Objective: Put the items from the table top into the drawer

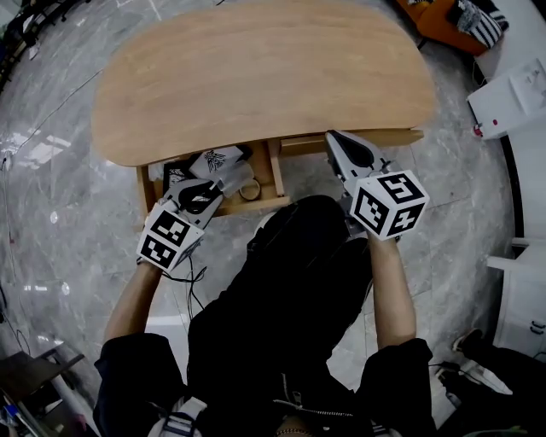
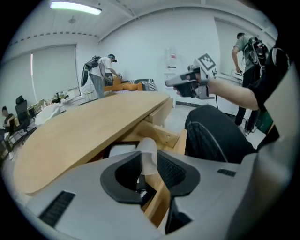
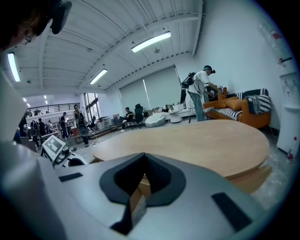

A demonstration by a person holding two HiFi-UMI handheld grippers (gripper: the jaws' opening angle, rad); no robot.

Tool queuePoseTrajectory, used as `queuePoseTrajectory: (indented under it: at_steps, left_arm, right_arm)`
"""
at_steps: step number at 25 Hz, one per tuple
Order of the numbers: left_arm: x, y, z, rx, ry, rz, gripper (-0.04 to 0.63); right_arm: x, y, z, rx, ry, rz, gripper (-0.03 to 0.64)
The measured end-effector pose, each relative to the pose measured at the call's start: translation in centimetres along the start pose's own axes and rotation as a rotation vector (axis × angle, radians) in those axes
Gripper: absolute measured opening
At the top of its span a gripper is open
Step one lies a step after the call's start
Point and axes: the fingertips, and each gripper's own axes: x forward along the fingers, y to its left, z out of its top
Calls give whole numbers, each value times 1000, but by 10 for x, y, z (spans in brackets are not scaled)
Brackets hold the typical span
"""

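The drawer (image 1: 256, 206) stands pulled out under the left front of the bare wooden table (image 1: 256, 77). Inside it lie a black-and-white pack (image 1: 213, 160) and a tape ring (image 1: 250, 190). My left gripper (image 1: 225, 183) tilts down over the drawer. Its jaws stand apart, with a pale translucent roll-like thing (image 2: 147, 151) in the gap between them; I see no firm pinch on it. In the left gripper view the drawer's wooden wall (image 2: 159, 206) runs below the left gripper (image 2: 149, 163). My right gripper (image 1: 338, 142) hovers at the table's front edge, shut and empty, its jaws meeting in the right gripper view (image 3: 143, 158).
The person's black-clad legs (image 1: 299, 282) sit close against the drawer front. An orange sofa (image 1: 444, 26) and white cabinets (image 1: 512, 94) stand at the right. Other people work in the background. Grey marble floor surrounds the table.
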Motion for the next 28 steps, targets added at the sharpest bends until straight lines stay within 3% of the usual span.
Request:
queuePoseTrajectory:
  at_steps: [3,6,9,12,16,22,28]
  left_arm:
    - [-11,12,20,-13,-77,49,107]
    - [-13,25,39,-4,-140,85,32]
    - [-8,33,54,5,-171,100,17]
    - [-3,44,64,4,-176,129,17]
    - [-15,52,98,-60,-201,144,17]
    - [-56,56,157,-105,-198,197,17]
    - [-121,42,234,-111,-161,198,17]
  right_arm:
    - [0,-5,1,9,-4,-6,9]
    - [3,-3,3,5,-4,-1,9]
    - [5,0,7,-20,-4,6,9]
    - [10,1,20,-30,-9,2,9]
    - [5,9,49,-8,-1,-26,9]
    - [-17,45,94,44,56,-60,9]
    - [-52,75,173,83,78,-86,9]
